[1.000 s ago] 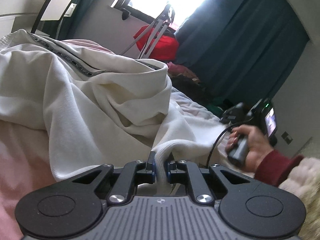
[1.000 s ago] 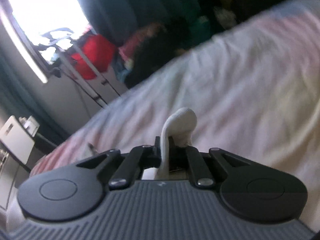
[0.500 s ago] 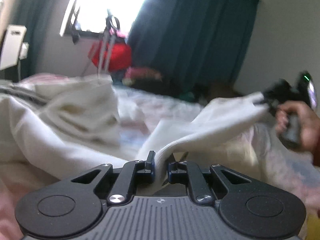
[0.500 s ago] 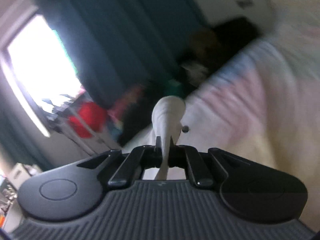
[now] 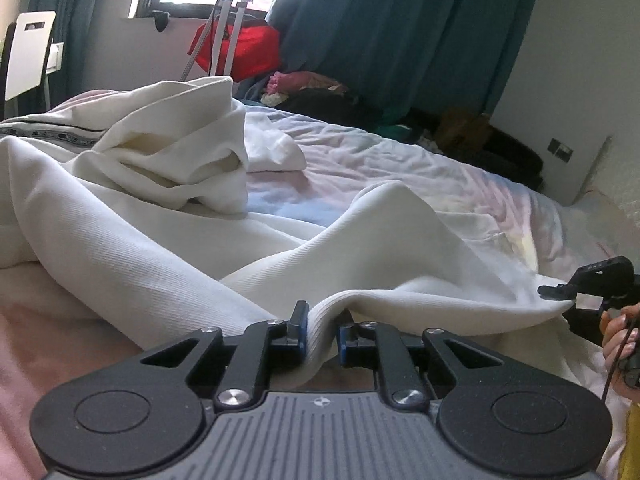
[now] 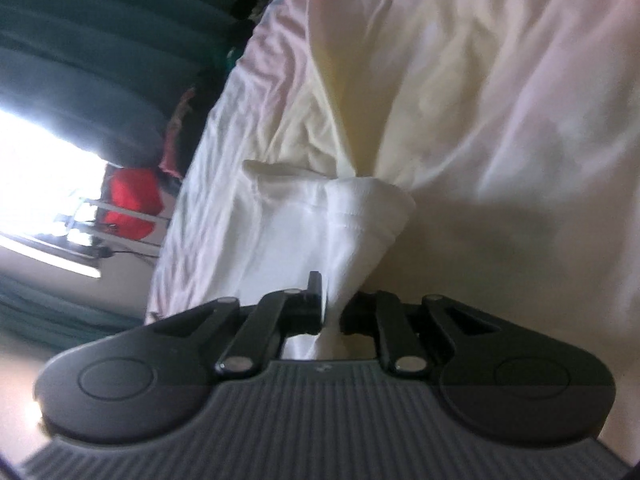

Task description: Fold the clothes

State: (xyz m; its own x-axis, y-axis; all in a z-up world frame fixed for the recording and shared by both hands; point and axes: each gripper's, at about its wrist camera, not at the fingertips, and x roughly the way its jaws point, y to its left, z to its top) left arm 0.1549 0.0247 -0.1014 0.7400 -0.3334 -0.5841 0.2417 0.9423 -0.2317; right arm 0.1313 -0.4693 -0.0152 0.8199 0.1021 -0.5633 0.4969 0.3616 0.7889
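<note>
A large cream-white garment lies crumpled across the bed, bunched high at the left with a black-trimmed edge. My left gripper is shut on a ribbed edge of the garment. That edge stretches right to my right gripper, which pinches it at the far right of the left wrist view. In the right wrist view my right gripper is shut on a white fold of the garment, which hangs over the bed.
The bed sheet is pale and wrinkled. A small white folded piece lies behind the garment. A red bag on a stand, dark teal curtains, a dark clothes pile and a white chair stand beyond the bed.
Both grippers have kept their hold on the garment. The right gripper moved right and down, drawing the edge taut between them, and its view rolled sideways towards the sheet.
</note>
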